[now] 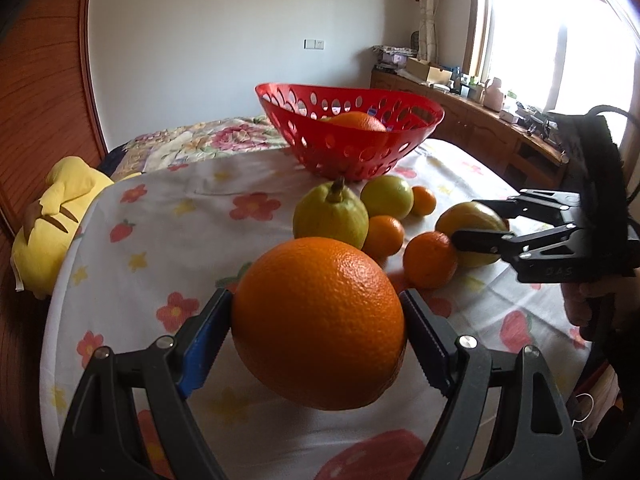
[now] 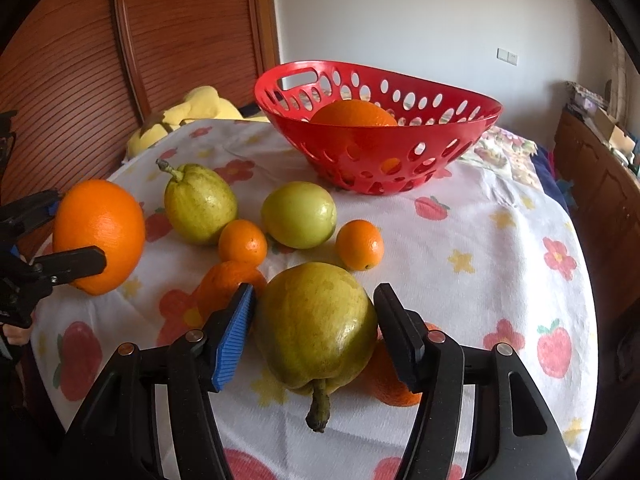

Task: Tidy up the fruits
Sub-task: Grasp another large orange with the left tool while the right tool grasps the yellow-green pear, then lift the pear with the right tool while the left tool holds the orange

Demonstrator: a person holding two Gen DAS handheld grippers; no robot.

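In your left wrist view, the left gripper [image 1: 320,320] sits low in the frame with its jaws spread wide and clamped on a large orange [image 1: 320,322], both pads pressed to its flanks and the fruit off the flowered cloth [image 1: 168,216], presumably bound for the red basket [image 1: 348,148] at upper centre, where one orange [image 1: 358,122] already lies. At the right edge your right gripper [image 1: 484,220] brackets a pear [image 1: 470,216]. In your right wrist view, the right gripper [image 2: 314,324] stands about half open around that pear [image 2: 318,330], stem toward the camera; the pads look just beside its skin, not yet squeezing, likely lining up a grasp.
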